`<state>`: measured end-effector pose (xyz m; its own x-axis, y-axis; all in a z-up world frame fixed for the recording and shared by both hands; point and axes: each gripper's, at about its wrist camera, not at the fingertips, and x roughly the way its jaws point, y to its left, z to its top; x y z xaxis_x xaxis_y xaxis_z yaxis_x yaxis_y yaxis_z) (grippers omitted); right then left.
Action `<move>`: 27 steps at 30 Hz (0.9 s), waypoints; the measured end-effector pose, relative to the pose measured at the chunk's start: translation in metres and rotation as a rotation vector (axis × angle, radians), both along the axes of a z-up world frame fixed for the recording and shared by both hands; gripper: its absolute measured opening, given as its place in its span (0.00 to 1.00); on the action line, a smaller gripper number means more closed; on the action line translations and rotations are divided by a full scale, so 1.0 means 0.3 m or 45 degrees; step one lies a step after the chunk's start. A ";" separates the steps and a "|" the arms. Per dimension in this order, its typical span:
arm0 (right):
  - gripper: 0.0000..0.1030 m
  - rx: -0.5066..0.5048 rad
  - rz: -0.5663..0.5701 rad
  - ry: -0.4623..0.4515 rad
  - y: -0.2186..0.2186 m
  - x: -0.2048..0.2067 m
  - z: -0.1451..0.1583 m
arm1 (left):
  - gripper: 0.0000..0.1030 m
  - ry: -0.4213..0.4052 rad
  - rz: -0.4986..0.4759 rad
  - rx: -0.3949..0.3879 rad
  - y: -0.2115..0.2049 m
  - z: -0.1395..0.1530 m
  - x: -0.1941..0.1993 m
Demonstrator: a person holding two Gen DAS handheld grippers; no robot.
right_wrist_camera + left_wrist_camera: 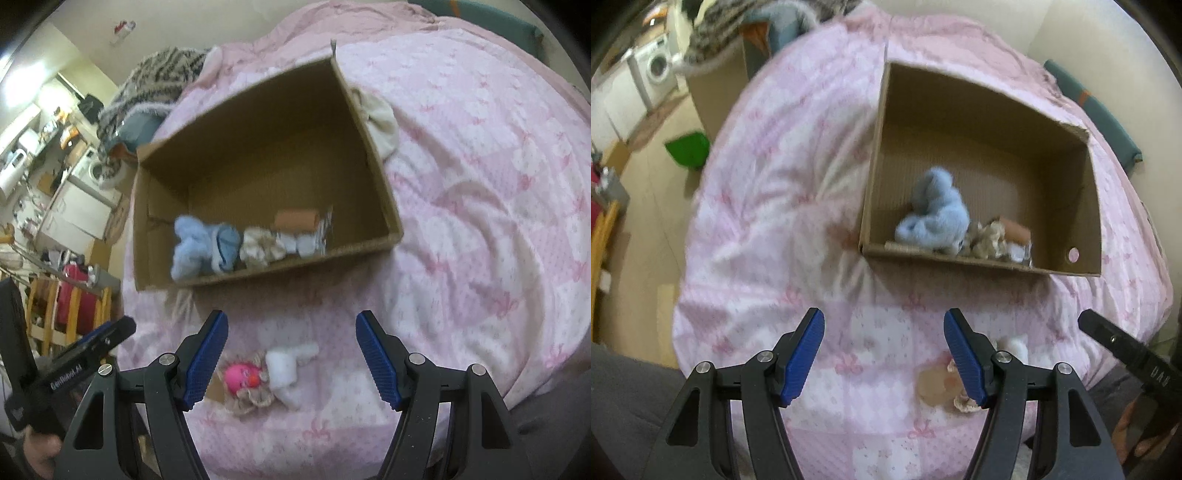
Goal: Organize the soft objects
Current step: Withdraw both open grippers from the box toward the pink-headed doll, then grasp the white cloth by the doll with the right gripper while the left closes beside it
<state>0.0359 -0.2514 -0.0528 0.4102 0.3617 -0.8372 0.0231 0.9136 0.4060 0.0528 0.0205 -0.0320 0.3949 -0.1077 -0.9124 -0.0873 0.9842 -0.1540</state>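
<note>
Two grippers, left gripper (884,356) and right gripper (291,360), are hovering wide open and empty; the right one is likely next closing on the pink-faced frilly soft toy (245,384) at its 6 o'clock, bound for the brown cardboard box (373,147).

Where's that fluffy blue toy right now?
The blue plush toy lies inside the cardboard box on the bed, at its near-left corner, beside a beige frilly item.
</note>
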 end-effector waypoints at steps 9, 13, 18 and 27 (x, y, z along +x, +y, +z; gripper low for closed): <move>0.73 -0.034 -0.039 0.132 -0.015 0.030 -0.087 | 0.62 0.183 -0.065 -0.050 -0.054 -0.115 -0.004; 0.73 -0.027 -0.050 0.164 -0.016 0.040 -0.104 | 0.57 0.227 -0.139 -0.090 -0.115 -0.155 -0.004; 0.73 -0.025 -0.051 0.170 -0.017 0.042 -0.102 | 0.46 0.292 -0.229 -0.108 -0.171 -0.200 -0.019; 0.73 -0.030 -0.046 0.187 -0.012 0.050 -0.111 | 0.17 0.312 -0.300 -0.109 -0.214 -0.244 -0.021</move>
